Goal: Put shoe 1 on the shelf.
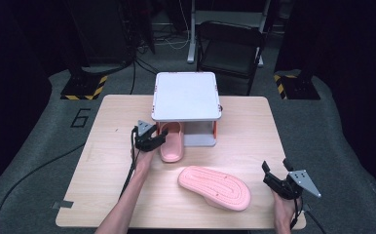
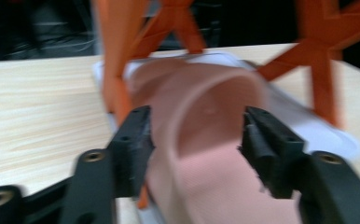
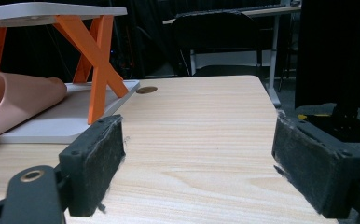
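Observation:
A pink slipper [image 1: 171,144] lies with its toe end under a small white two-level rack [image 1: 186,95] on orange legs, resting on the rack's lower shelf [image 2: 318,130]. My left gripper [image 1: 161,136] is at the slipper's left side. In the left gripper view the left gripper [image 2: 194,135] stands open, its pads either side of the slipper's strap [image 2: 206,116] without squeezing it. A second pink slipper [image 1: 214,186] lies sole up on the table in front. My right gripper [image 1: 275,169] hovers open and empty near the table's front right corner, as the right gripper view [image 3: 199,158] confirms.
The wooden table [image 1: 103,161] has free room at the left and the far right. The rack's orange cross legs [image 3: 96,56] flank the shelf opening. A black chair [image 1: 230,46] and stand bases stay on the floor behind the table.

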The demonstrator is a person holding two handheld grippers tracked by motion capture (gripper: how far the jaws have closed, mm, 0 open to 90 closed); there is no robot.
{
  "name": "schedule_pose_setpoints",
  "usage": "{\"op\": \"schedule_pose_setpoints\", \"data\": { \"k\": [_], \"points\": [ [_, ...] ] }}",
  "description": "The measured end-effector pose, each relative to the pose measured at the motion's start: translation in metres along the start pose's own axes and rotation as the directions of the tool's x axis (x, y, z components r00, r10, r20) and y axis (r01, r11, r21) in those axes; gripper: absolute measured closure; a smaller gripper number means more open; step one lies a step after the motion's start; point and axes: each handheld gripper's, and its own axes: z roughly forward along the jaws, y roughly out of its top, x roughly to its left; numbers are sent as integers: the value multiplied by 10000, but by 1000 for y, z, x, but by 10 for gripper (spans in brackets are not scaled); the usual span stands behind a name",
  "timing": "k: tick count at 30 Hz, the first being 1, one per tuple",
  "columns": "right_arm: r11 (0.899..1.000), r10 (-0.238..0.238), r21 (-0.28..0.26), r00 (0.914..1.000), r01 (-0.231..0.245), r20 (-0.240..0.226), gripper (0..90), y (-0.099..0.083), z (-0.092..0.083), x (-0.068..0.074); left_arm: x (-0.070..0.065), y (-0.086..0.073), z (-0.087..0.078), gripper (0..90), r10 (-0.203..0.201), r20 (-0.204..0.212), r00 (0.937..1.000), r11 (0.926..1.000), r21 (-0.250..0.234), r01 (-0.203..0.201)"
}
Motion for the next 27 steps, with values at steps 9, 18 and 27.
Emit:
{"op": "schedule_pose_setpoints", "data": {
  "k": [9,18,27],
  "points": [
    [10000,13,-20,10000,-13,-40,163,1,0,2,-13,-21,-45,179,1471,1650,9753,9829,863,-1628],
    [10000,-14,6,10000,14,-75,163,1,1,4,-25,-40,-46,147,2434,1830,9525,9448,1774,-2755],
    [10000,-22,60,10000,22,-33,163,1,0,2,-21,-37,-27,160,2498,1119,9618,9468,1800,-2668]
  ]
}}
